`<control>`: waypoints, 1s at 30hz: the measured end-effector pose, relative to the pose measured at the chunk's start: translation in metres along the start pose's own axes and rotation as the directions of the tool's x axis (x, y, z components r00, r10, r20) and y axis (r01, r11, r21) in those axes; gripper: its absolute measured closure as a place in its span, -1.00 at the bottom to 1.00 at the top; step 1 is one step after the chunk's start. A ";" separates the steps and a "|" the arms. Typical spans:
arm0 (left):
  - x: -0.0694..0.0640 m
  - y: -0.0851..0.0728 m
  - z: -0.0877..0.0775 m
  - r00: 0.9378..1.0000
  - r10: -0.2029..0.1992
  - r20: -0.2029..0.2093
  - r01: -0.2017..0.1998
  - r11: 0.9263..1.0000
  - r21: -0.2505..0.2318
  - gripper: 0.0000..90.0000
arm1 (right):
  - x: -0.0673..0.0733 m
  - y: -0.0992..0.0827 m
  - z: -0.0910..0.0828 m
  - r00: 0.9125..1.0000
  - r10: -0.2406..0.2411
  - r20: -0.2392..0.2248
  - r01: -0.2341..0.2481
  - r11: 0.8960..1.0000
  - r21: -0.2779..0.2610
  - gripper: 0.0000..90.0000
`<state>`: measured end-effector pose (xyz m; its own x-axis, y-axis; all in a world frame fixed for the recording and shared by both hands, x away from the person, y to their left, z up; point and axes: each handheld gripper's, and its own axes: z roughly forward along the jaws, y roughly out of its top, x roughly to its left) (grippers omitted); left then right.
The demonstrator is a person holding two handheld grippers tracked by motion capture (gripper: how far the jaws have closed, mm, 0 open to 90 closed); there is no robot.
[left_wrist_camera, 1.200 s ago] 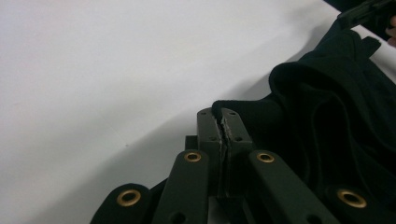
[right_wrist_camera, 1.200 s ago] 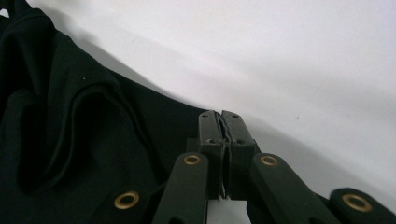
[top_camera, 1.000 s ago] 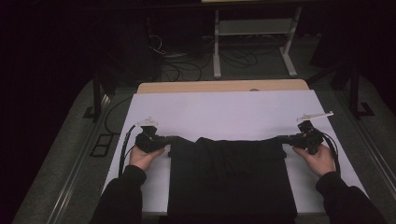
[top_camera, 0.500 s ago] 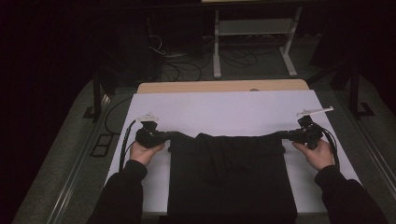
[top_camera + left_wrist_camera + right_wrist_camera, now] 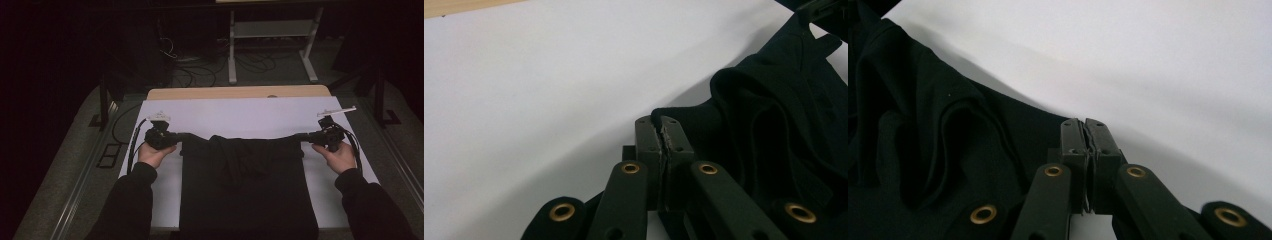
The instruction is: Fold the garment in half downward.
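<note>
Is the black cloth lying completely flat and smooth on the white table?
No: the black cloth bunches into folds along its far edge, where the left claw and right claw pinch its corners above the white table.

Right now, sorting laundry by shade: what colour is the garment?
Plain black garment; clearest in the high view.

dim room, white tabletop with a bare wooden strip along its far edge, grey carpeted floor, tangled cables beyond, white metal stand at the back, dark surroundings
</note>
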<state>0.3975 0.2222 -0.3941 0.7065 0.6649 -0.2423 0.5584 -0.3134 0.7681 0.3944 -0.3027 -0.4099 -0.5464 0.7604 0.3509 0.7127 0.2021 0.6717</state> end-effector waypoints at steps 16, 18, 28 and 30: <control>0.012 0.021 0.001 1.000 0.003 -0.017 -0.003 1.000 -0.006 0.95 | -0.010 0.021 0.010 1.000 0.014 0.011 -0.014 1.000 -0.006 0.91; 0.013 0.025 0.001 1.000 0.003 -0.023 -0.004 1.000 -0.016 0.95 | -0.012 0.022 0.011 1.000 0.017 0.013 -0.017 1.000 -0.008 0.91; 0.020 0.034 0.009 0.999 0.001 -0.053 -0.002 1.000 -0.019 0.95 | -0.017 0.032 0.009 0.999 0.037 0.037 -0.036 0.999 -0.018 0.91; 0.021 0.036 0.011 0.998 0.001 -0.058 -0.002 1.000 -0.017 0.95 | -0.017 0.034 0.008 0.998 0.038 0.041 -0.037 0.999 -0.015 0.91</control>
<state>0.4371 0.2176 -0.3780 0.6807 0.7029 -0.2065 0.5494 -0.3033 0.7785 0.4322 -0.3039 -0.3983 -0.5007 0.7922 0.3488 0.7258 0.1647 0.6679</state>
